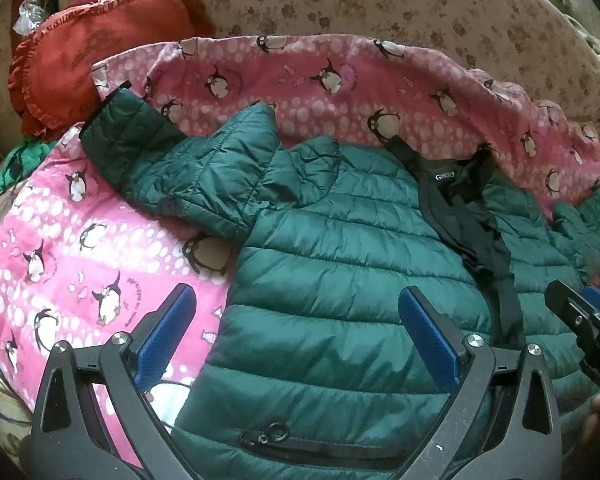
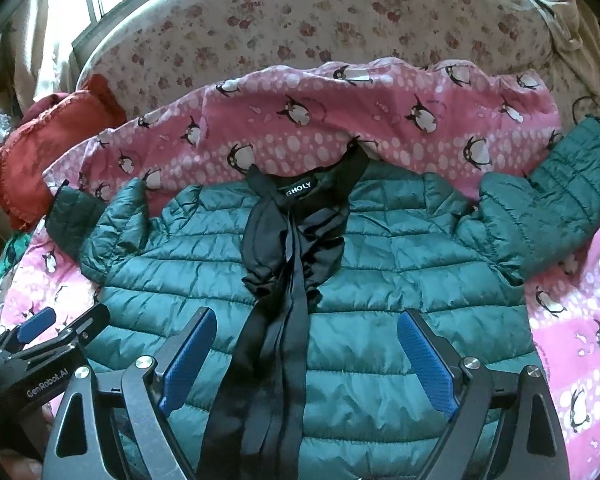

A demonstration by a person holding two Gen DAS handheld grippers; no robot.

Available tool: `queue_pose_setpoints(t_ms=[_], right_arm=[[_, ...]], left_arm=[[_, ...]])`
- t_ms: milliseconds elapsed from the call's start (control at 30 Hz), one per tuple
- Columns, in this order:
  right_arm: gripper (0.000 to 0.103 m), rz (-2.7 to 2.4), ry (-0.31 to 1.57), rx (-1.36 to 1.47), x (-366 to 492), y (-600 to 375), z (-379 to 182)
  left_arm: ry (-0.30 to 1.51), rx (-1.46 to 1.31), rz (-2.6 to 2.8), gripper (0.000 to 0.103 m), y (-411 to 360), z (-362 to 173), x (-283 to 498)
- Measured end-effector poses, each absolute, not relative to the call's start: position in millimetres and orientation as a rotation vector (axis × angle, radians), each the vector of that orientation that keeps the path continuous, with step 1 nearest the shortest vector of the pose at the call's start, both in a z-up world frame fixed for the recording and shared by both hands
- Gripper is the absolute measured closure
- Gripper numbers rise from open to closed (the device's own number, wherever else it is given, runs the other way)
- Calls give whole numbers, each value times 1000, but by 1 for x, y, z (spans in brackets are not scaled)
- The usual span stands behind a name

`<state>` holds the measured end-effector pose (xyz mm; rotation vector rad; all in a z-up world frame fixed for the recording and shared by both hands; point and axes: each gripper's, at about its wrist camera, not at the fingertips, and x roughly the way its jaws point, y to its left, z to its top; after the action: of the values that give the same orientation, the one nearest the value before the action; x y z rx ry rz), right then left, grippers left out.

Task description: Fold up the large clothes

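Currently, both sleeves are being held out sideways by the quilted dark-green puffer jacket [image 2: 340, 280] lying ahead of the wide-open, empty left tool [image 1: 296, 328] and right tool [image 2: 306, 352]; the left sleeve [image 1: 172, 160] is being reached soonest by the left tool.

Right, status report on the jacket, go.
Left tool open, right tool open, both empty above the jacket. Jacket spread flat on the blanket, sleeves out, unfolded. Nothing in the way.

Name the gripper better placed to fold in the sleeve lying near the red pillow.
Left. The left gripper hangs open over the jacket's side where that sleeve stretches toward the red pillow. The right gripper sits open over the black zipper, farther off.
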<state>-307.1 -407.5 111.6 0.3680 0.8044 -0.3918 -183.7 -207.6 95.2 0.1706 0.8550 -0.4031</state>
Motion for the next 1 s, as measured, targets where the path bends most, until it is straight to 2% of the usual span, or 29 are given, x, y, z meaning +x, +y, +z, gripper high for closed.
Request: queue_pose_setpoints(t_ms=[1000], right_arm=[[12, -395, 842, 386, -284, -419, 86]], left_arm=[[876, 195, -387, 1, -224, 79, -165]])
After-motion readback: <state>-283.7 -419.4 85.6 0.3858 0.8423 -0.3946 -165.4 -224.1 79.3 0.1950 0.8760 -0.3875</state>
